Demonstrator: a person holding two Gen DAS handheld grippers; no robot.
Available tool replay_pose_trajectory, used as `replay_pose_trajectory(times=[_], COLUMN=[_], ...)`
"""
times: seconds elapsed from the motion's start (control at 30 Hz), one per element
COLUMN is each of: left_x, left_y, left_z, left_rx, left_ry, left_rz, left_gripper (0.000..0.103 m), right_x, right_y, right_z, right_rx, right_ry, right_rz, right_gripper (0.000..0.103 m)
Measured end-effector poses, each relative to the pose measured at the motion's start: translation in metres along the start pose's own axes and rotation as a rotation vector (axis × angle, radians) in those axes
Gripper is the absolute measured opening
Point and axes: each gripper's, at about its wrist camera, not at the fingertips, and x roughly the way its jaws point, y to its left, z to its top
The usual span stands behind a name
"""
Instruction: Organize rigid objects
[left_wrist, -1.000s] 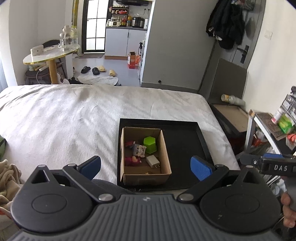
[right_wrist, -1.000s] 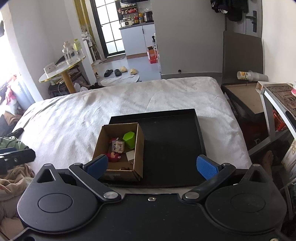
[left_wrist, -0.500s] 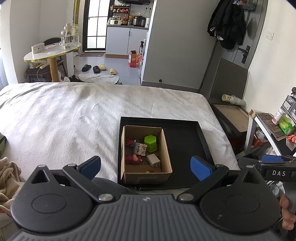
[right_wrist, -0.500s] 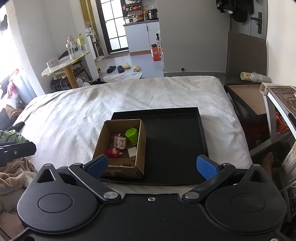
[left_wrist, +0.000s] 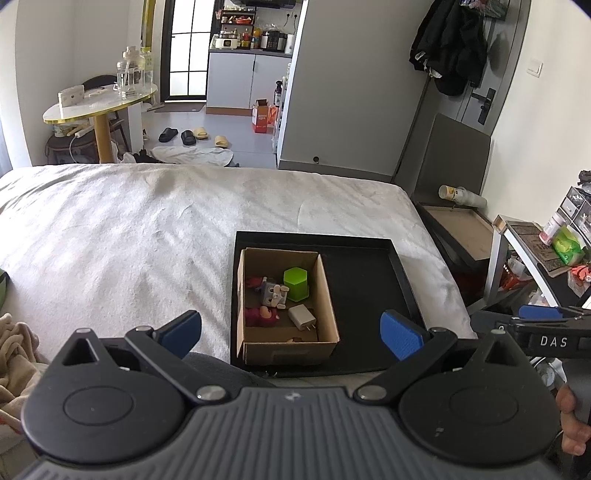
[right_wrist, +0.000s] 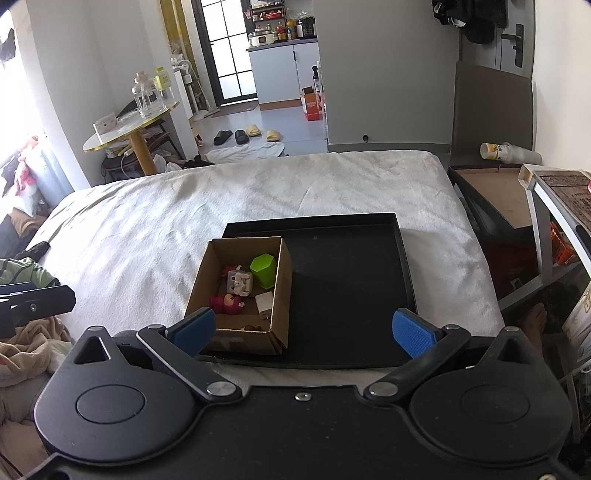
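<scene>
Your left gripper is spread wide and holds nothing, hovering short of the cardboard box that sits in the left part of the black tray on the white bed. Inside the box lie a green hexagonal block, a grey figurine, a red toy and a white charger. Your right gripper is likewise wide apart and empty, above the tray's near edge.

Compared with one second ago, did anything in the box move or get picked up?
No. Both grippers only shifted slightly, so the views changed a little. The left gripper and right gripper stay open and empty. The green block, white charger and toys remain in the cardboard box on the black tray.
</scene>
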Motion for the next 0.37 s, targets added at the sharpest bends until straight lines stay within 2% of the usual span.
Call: replay_pose_trajectory(times=[0.37], left_x=[0.0060], left_y=[-0.0005], left_z=[-0.0016], left_rx=[0.010], left_ry=[0.008], left_rz=[0.009], left_gripper=[0.102], right_x=[0.0068], right_y=[-0.0036], right_z=[-0.0024], right_rx=[0.016], right_ry=[0.008], right_rz=[-0.007], right_gripper=[0.103])
